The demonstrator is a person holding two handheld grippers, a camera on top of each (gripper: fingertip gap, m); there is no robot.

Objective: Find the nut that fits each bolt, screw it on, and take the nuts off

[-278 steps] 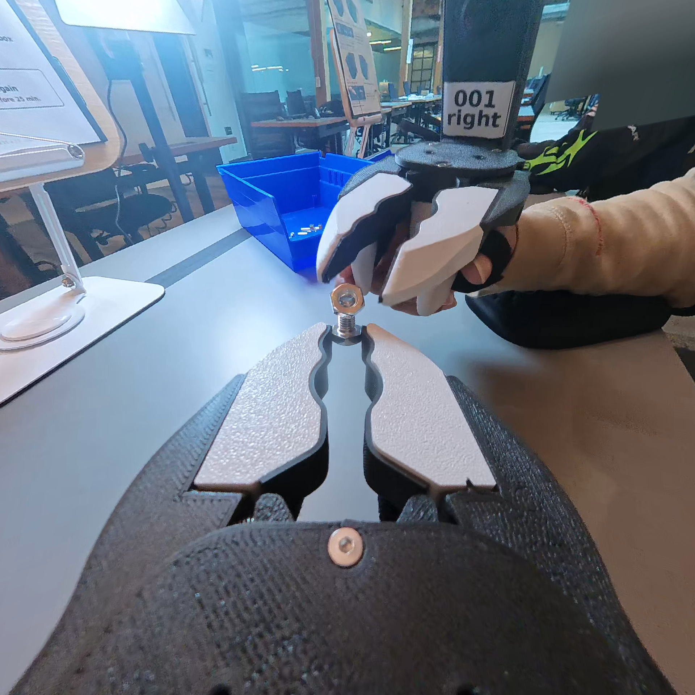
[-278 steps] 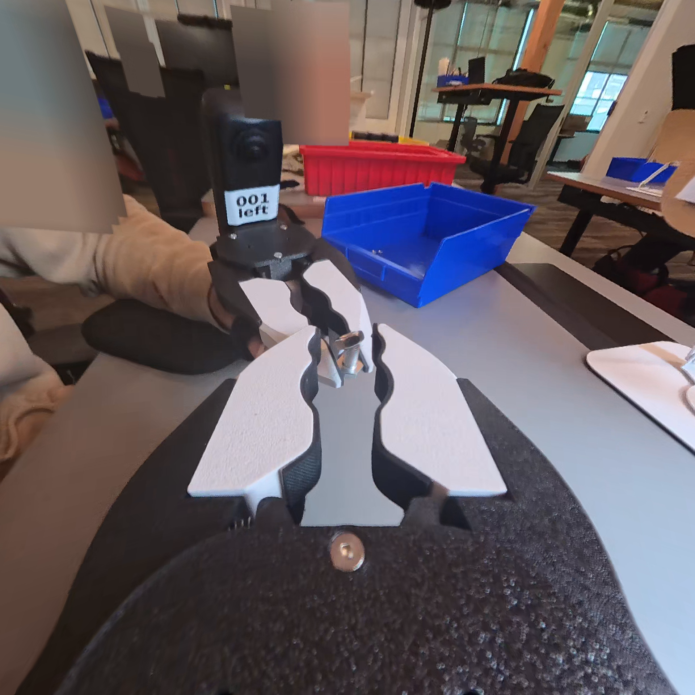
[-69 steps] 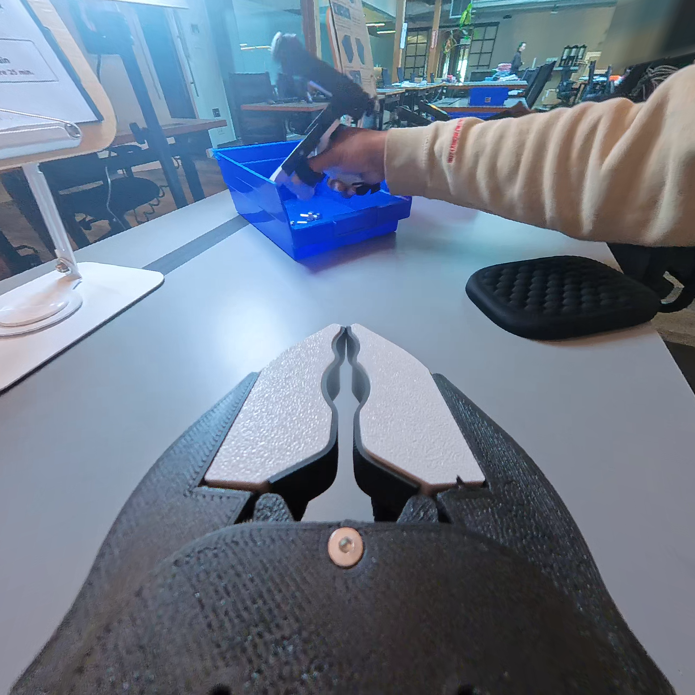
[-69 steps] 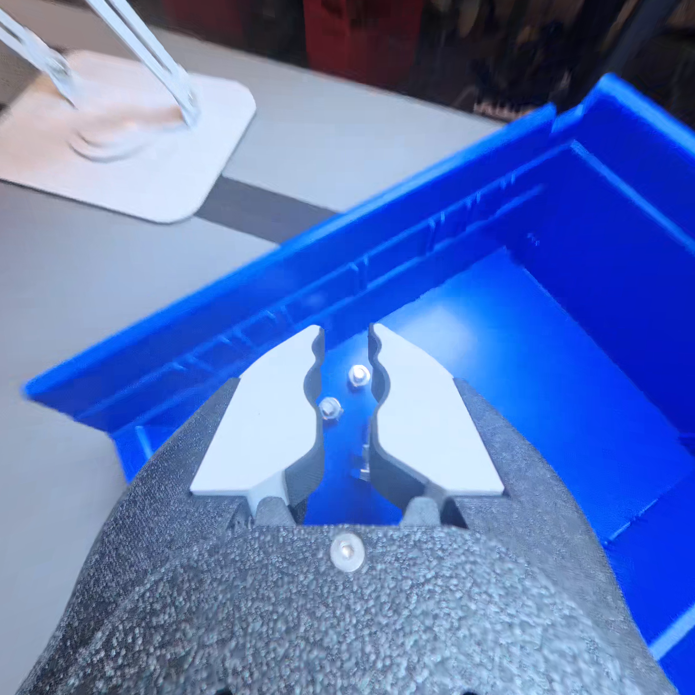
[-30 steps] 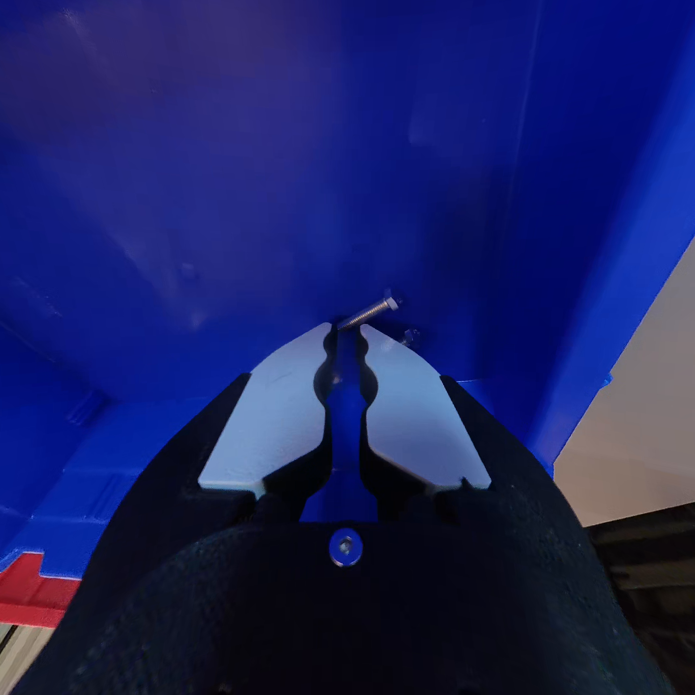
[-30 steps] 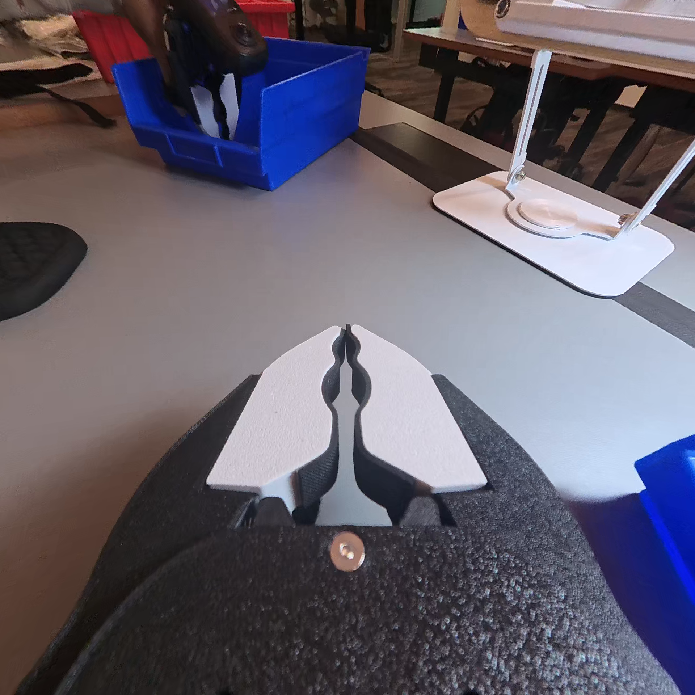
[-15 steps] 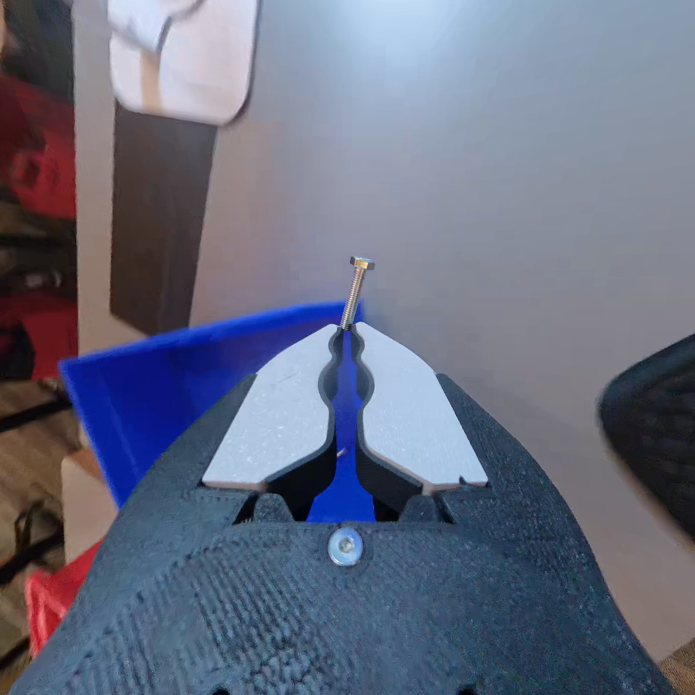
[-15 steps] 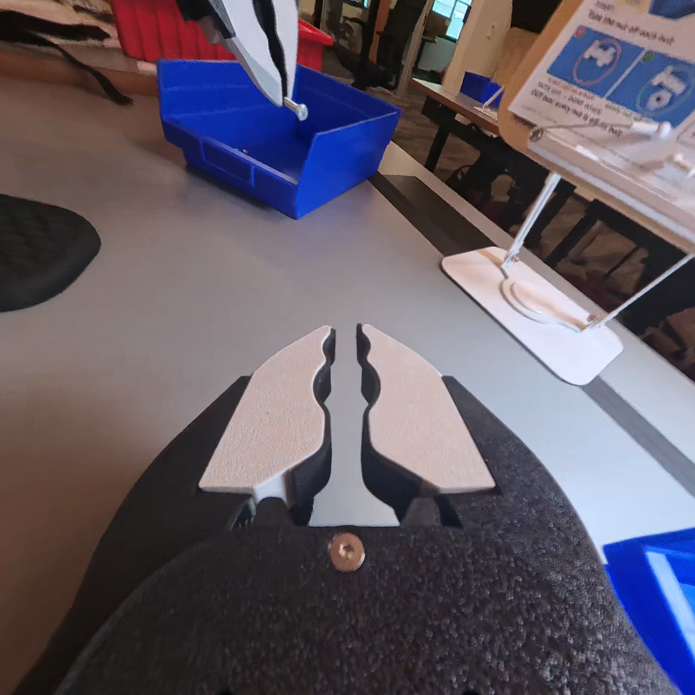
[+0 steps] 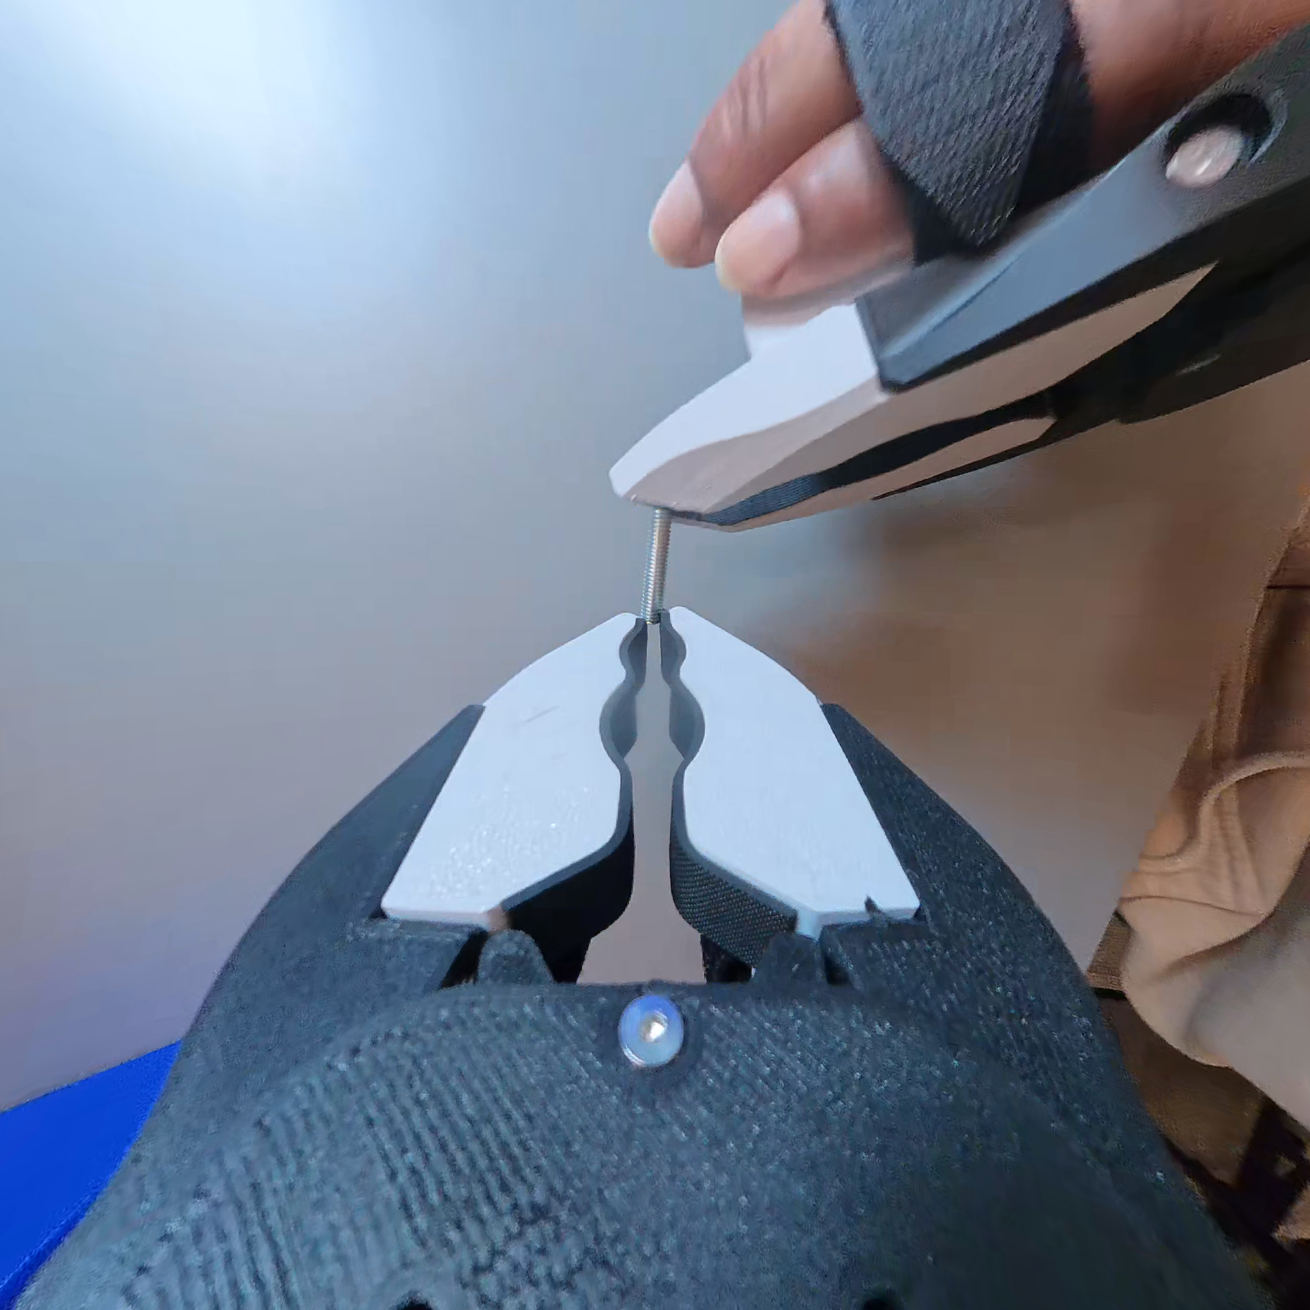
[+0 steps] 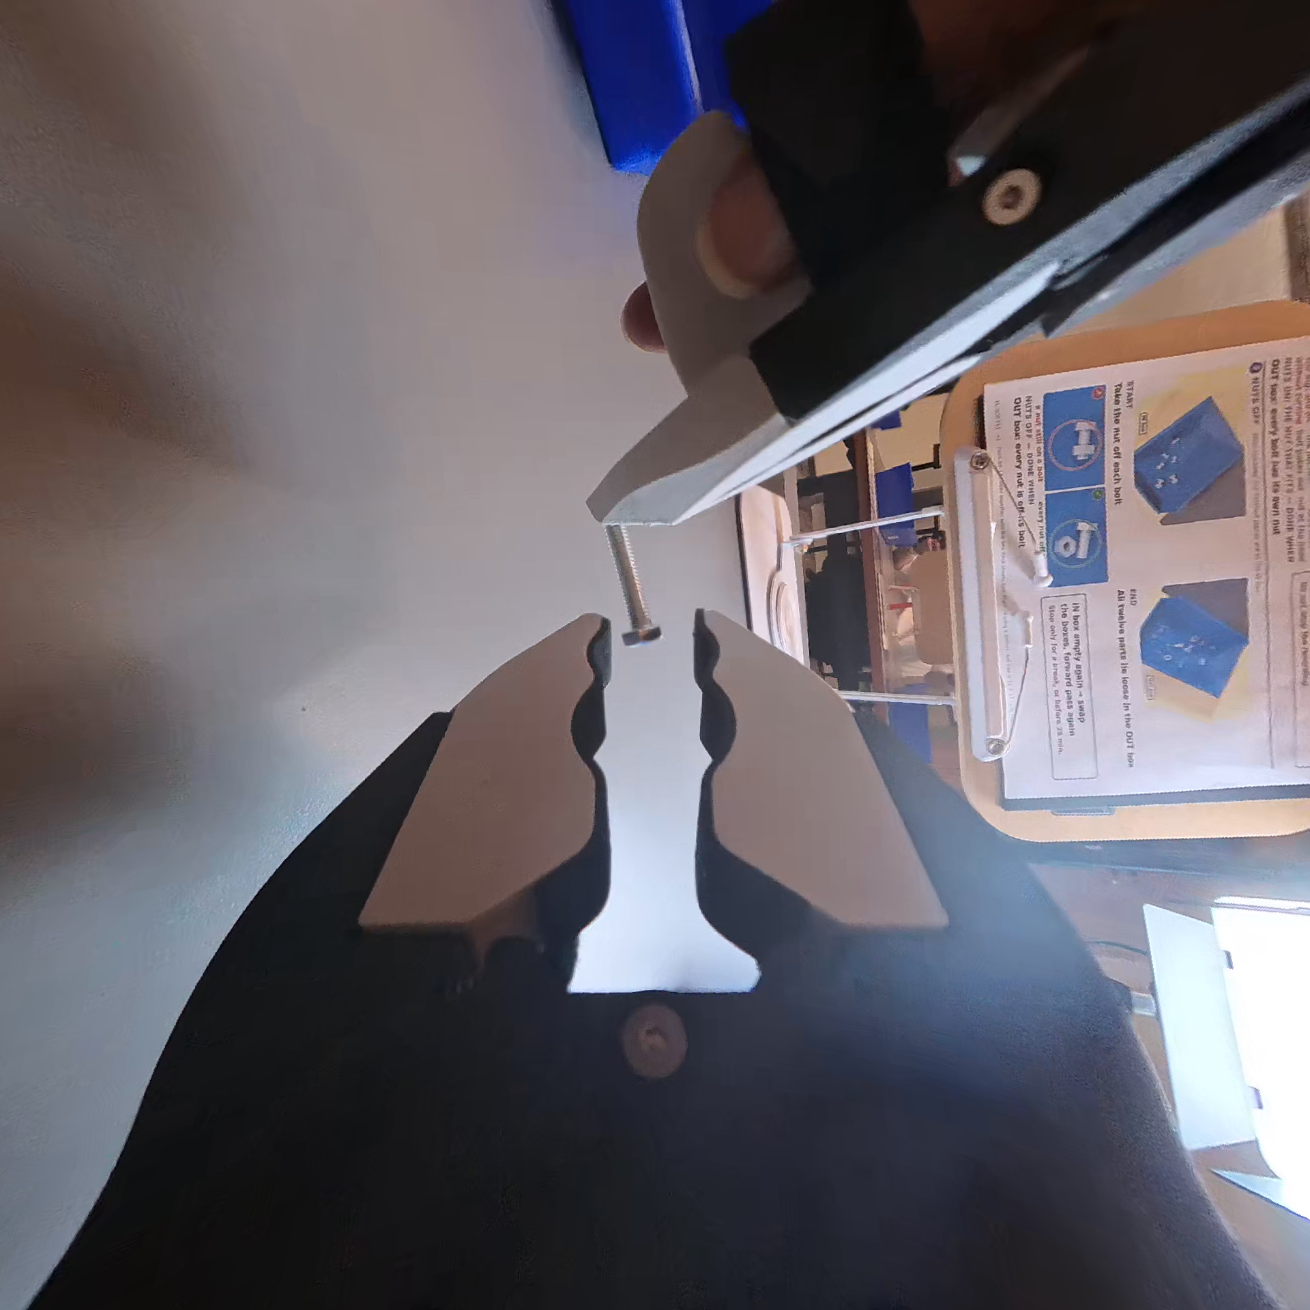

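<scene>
My left hand-held gripper (image 9: pixel 653 619) pinches the bolt (image 9: pixel 654 563) by its thread end, above the desk (image 9: pixel 283 354). My right hand-held gripper (image 10: pixel 648 624) is wide, bolt head at 12 o'clock betw. its tips. Step: handover, I think; next, close on the head. Only the right view shows the head; no nut visible.

Left wrist view: bright glare on the surface (image 9: pixel 234 127) above and left of the bolt (image 9: pixel 653 563), which is sharp; the fingers (image 9: pixel 773 191) above it are motion-blurred. Right wrist view: surface (image 10: pixel 283 354) left of the bolt (image 10: pixel 633 590) is overexposed and smeared, and the right hand-held gripper (image 10: pixel 648 641) body below is dark, backlit, with haze lower right. Wide-angle bending shows at the edges.
</scene>
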